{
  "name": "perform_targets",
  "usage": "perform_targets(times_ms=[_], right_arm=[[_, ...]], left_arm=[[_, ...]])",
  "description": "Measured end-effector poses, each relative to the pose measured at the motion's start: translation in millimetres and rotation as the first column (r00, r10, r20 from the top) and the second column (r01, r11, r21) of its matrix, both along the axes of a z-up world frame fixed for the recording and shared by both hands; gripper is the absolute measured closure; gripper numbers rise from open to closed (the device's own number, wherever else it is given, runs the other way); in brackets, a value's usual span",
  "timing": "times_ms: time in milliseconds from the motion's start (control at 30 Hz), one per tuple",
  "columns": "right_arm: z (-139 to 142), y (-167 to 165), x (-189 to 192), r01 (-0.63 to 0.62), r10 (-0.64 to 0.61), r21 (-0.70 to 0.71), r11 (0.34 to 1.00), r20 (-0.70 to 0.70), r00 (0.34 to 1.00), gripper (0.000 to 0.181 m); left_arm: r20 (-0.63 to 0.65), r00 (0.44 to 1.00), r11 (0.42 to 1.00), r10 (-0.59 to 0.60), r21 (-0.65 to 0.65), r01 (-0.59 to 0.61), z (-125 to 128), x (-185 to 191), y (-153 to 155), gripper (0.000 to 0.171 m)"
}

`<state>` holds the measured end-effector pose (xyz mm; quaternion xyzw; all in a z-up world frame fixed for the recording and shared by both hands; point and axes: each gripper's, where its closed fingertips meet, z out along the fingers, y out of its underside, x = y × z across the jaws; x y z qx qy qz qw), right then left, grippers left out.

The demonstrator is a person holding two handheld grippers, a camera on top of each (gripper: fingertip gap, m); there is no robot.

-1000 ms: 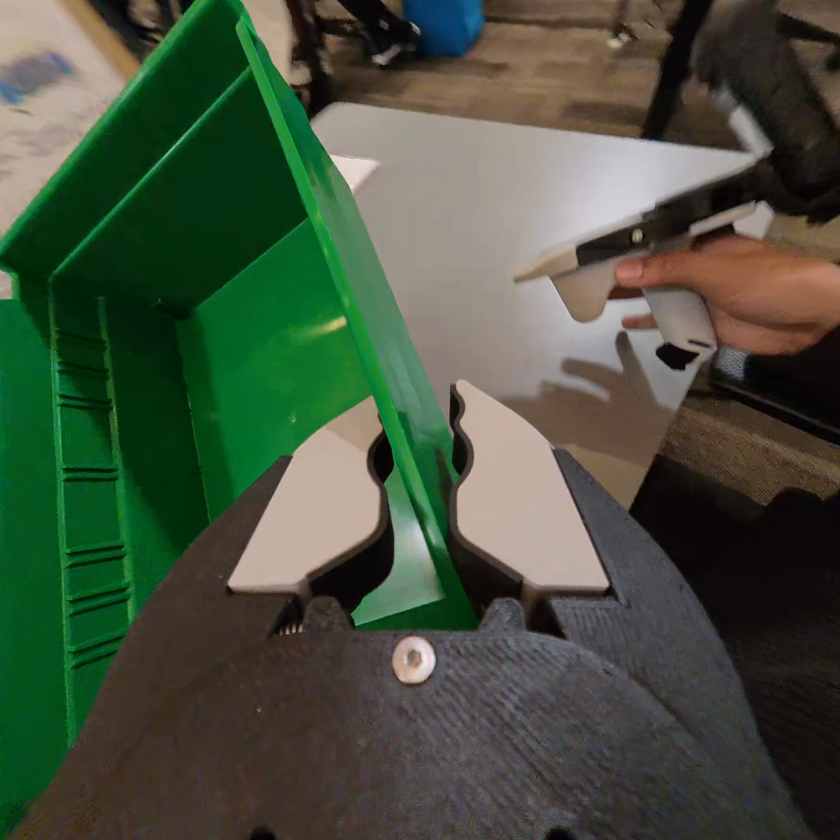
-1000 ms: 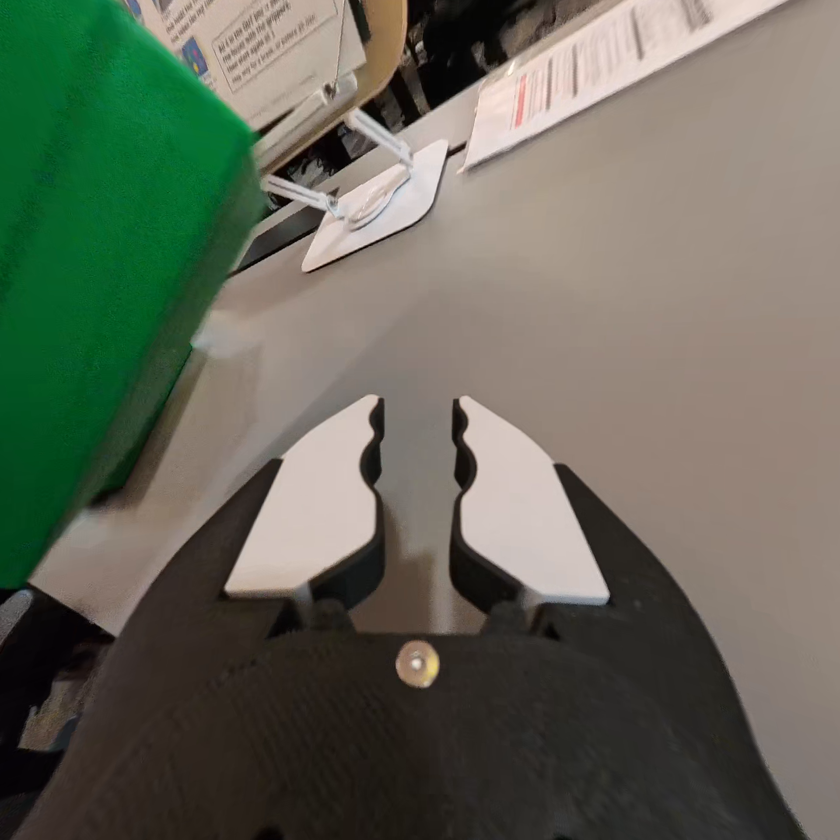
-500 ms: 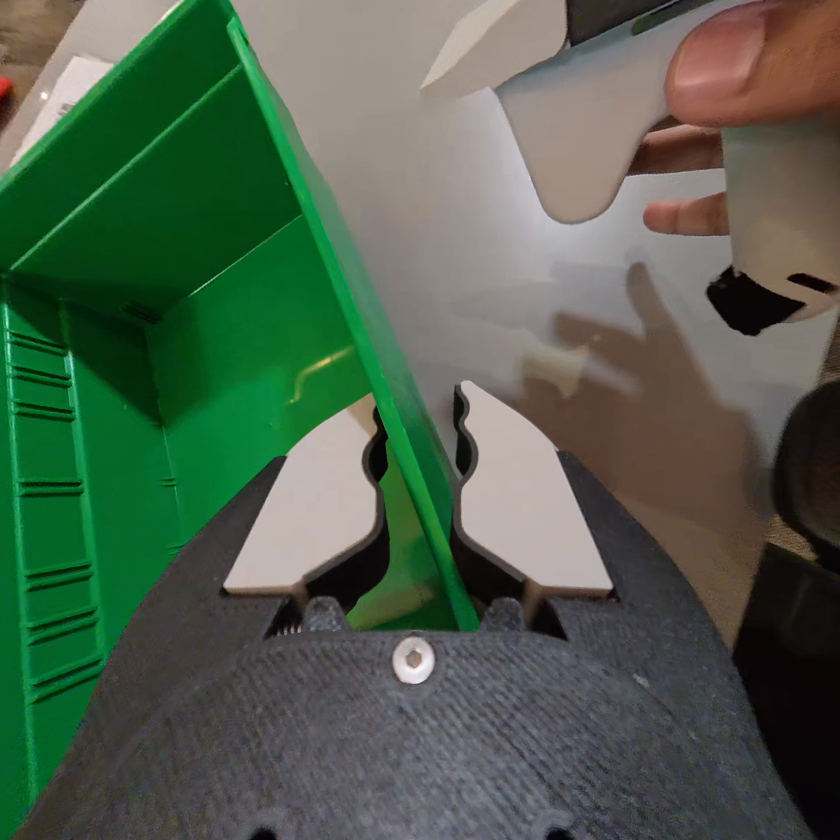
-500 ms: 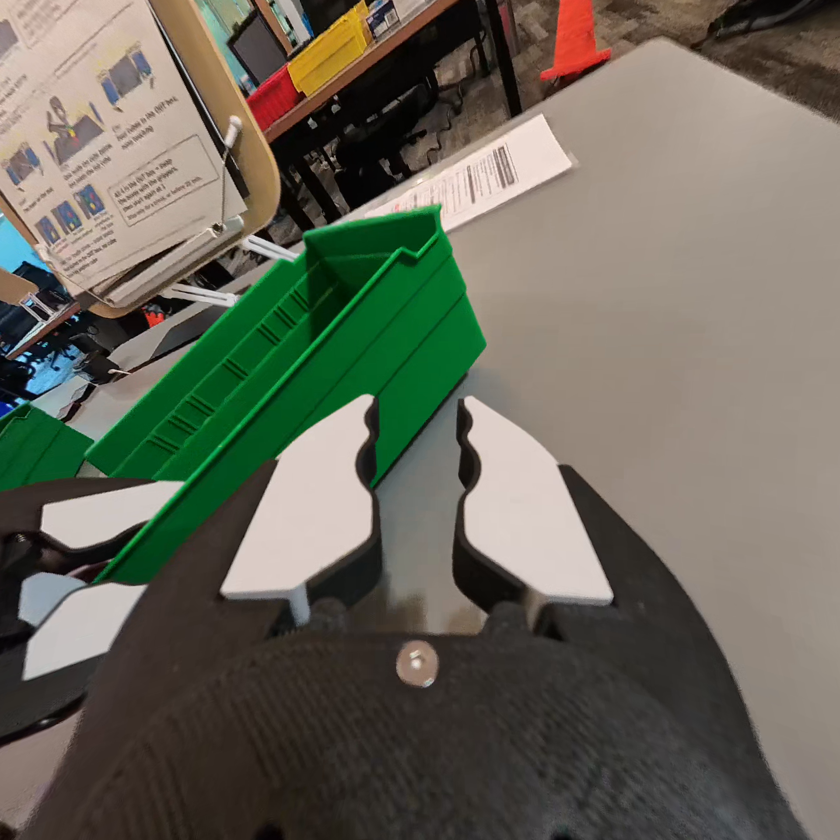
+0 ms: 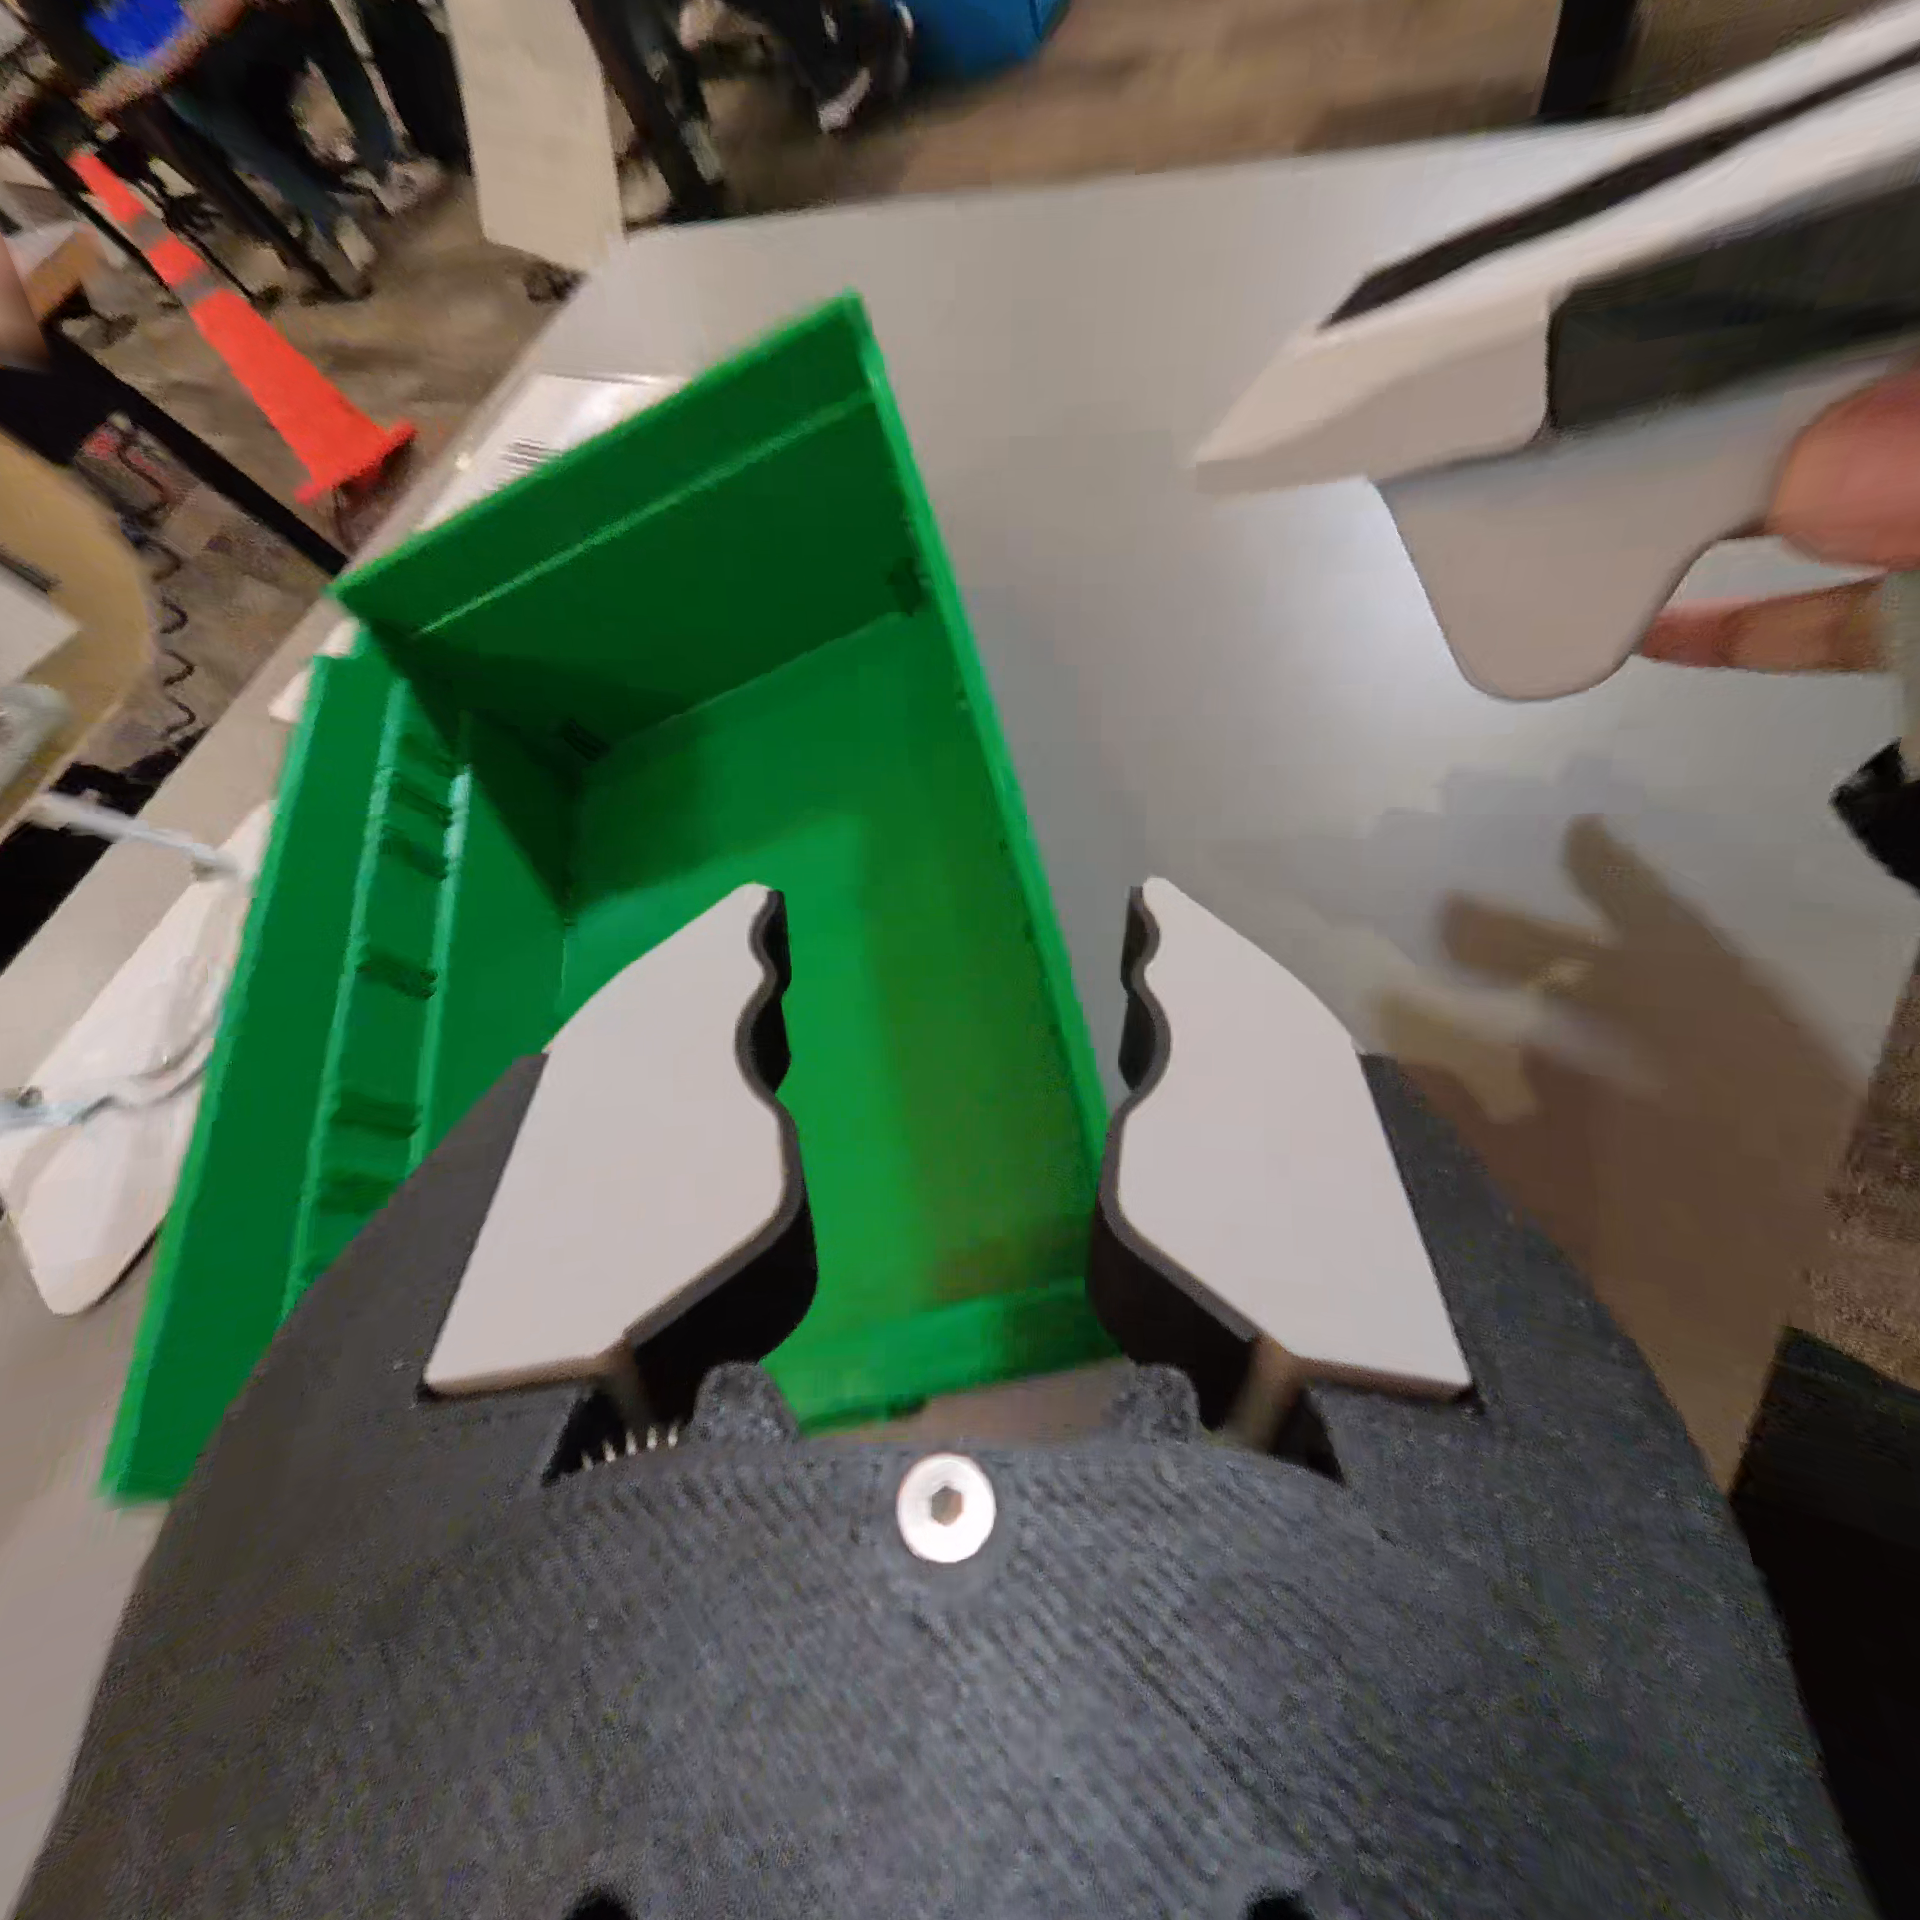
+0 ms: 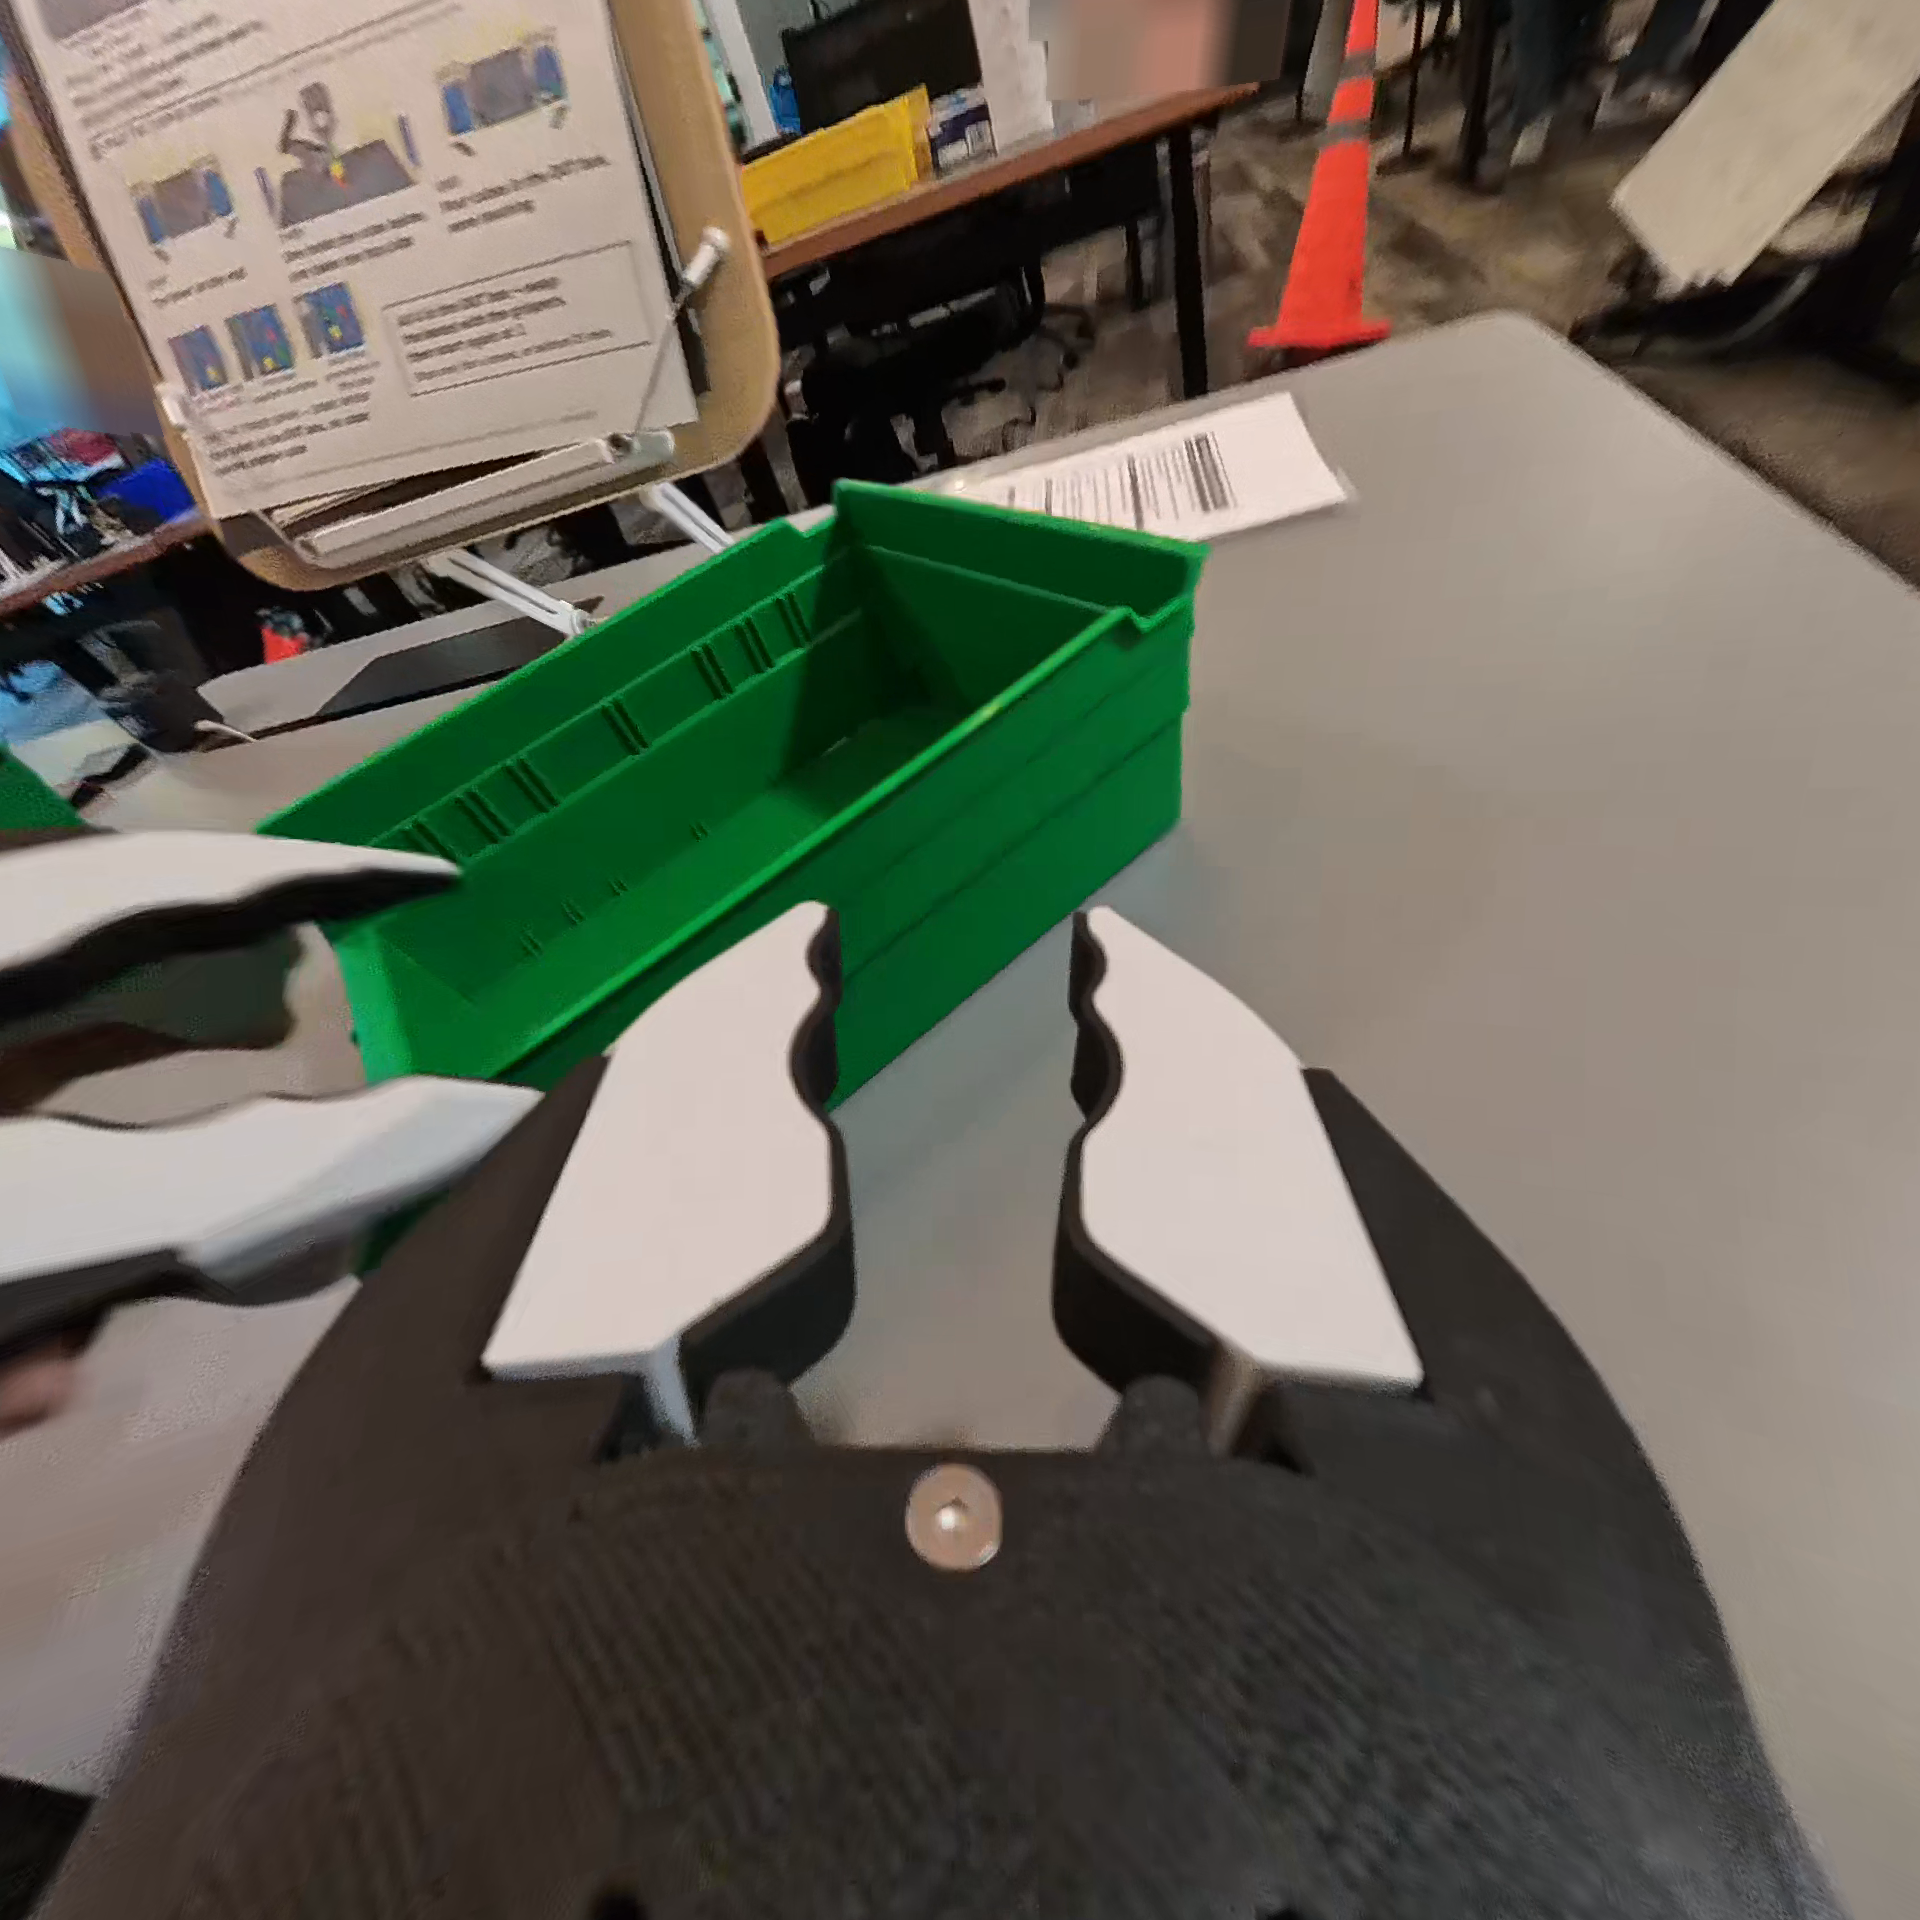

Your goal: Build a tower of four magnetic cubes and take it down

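The left gripper has its fingers wide apart over the near end of the green bin on the grey table. The right gripper is just beside the bin, fingers apart, holding nothing. Past the bin lie a paper sheet and an orange cone.

The green bin looks like smooth, slightly glossy plastic, and the grey bench has a smooth satin finish. Each tool's body is rough, layered matt black plastic with smooth pale fingers and a shiny metal screw.
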<state>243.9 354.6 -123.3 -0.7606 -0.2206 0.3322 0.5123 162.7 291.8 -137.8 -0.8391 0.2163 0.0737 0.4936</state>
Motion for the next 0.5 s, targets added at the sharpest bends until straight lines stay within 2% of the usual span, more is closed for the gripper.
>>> perform_targets(times_ms=[67, 133, 267, 333, 400, 500], right_arm=[[8, -15, -12, -0.011, 0.009, 0.068, 0.998, 0.023, 1.000, 0.126], [11, -34, -26, -0.036, 0.031, 0.110, 0.993, 0.042, 0.999, 0.114], [11, -77, -46, -0.050, 0.049, 0.105, 0.993, 0.006, 0.999, 0.098], [6, -96, -59, -0.059, 0.061, 0.060, 0.996, -0.032, 0.998, 0.091], [-7, -107, -76, -0.067, 0.067, 0.007, 0.998, -0.011, 0.998, 0.085], [-35, -102, -94, -0.028, 0.021, 0.037, 0.999, 0.175, 0.984, 0.083]], left_arm=[[0.027, 0.999, 0.997, 0.040, 0.061, -0.041, 21, -27, -23, 0.101], [0.065, 0.996, 0.993, 0.066, 0.096, -0.072, 36, -58, -49, 0.103], [0.270, 0.960, 0.985, 0.076, 0.127, -0.114, 50, -113, -100, 0.095], [0.349, 0.929, 0.972, 0.119, 0.150, -0.180, 45, -147, -118, 0.097], [0.378, 0.906, 0.958, 0.192, 0.130, -0.257, 27, -181, -131, 0.096], [0.383, 0.879, 0.934, 0.284, 0.096, -0.343, -2, -219, -145, 0.097]])
